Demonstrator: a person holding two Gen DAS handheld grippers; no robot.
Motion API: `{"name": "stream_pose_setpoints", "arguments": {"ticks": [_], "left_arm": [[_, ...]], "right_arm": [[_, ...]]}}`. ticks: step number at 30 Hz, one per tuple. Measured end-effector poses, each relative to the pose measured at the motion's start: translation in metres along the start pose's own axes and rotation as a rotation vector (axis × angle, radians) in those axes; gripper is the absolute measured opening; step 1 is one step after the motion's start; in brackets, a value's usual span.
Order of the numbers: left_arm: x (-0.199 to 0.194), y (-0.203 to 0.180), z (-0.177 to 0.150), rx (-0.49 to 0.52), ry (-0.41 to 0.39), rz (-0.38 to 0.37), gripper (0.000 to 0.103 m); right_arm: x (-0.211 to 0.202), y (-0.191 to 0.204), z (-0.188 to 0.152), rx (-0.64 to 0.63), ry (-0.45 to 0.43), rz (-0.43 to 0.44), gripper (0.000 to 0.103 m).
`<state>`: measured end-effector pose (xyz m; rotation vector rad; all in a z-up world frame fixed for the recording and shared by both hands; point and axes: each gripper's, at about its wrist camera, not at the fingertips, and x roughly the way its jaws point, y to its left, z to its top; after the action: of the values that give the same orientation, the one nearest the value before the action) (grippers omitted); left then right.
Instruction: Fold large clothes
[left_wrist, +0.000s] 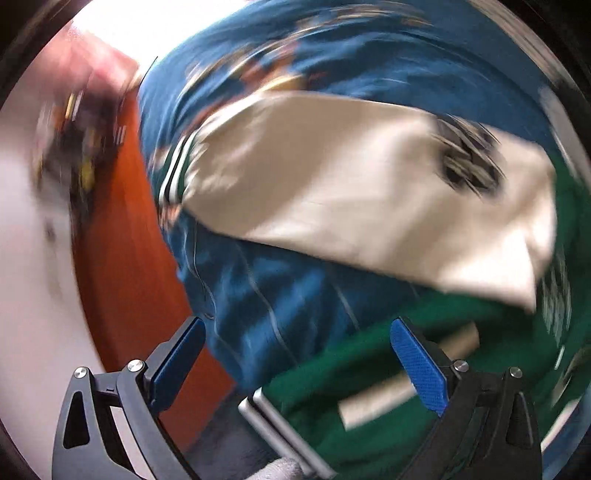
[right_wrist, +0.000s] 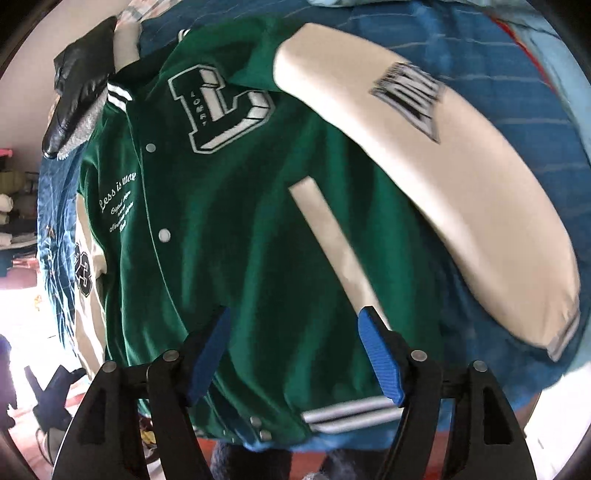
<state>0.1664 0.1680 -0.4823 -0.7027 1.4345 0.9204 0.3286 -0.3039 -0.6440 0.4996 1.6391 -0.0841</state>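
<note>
Tongs (right_wrist: 293, 354) apart above green jacket (right_wrist: 236, 229)

a home bedroom: blue bedspread (right_wrist: 517, 110) on a bed, folded clothes stacked (right_wrist: 11, 214) nearby.

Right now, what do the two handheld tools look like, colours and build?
Both match. The left tool has black angular arms with triangular cutouts, round silver pivot screws, and flat blue textured pads on its fingers. The right tool is the same: black arms, silver screws, blue pads. No cables or sleeves show.
</note>
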Motion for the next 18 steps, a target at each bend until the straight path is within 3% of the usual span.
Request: {"name": "stream_pose_setpoints", "arguments": {"ticks": [3, 6, 9, 11, 12, 14, 15, 18], "left_arm": [[0.041, 0.044, 0.030, -0.258, 0.063, -0.112, 0.102], [0.073, 0.069, 0.054, -0.424, 0.093, -0.212, 0.102], [0.099, 0.074, 0.080, -0.501, 0.102, -0.263, 0.101], [0.100, 0.070, 0.102, -0.498, 0.047, -0.227, 0.093], [0.094, 0.066, 0.111, -0.482, 0.011, -0.205, 0.080], [0.077, 0.059, 0.127, -0.439, -0.061, -0.159, 0.040], [0.063, 0.054, 0.140, -0.402, -0.120, -0.151, 0.012], [0.031, 0.034, 0.186, -0.280, -0.240, -0.166, 0.006]], "right_arm": [[0.018, 0.022, 0.011, -0.042, -0.007, -0.008, 0.073], [0.035, 0.046, 0.021, -0.059, -0.021, -0.017, 0.074], [0.053, 0.069, 0.030, -0.061, -0.027, -0.032, 0.074], [0.065, 0.084, 0.033, -0.060, -0.025, -0.047, 0.074], [0.072, 0.093, 0.034, -0.058, -0.023, -0.056, 0.074], [0.080, 0.107, 0.034, -0.050, -0.019, -0.068, 0.074], [0.084, 0.114, 0.034, -0.045, -0.019, -0.075, 0.074], [0.092, 0.135, 0.035, -0.031, -0.019, -0.080, 0.074]]}}
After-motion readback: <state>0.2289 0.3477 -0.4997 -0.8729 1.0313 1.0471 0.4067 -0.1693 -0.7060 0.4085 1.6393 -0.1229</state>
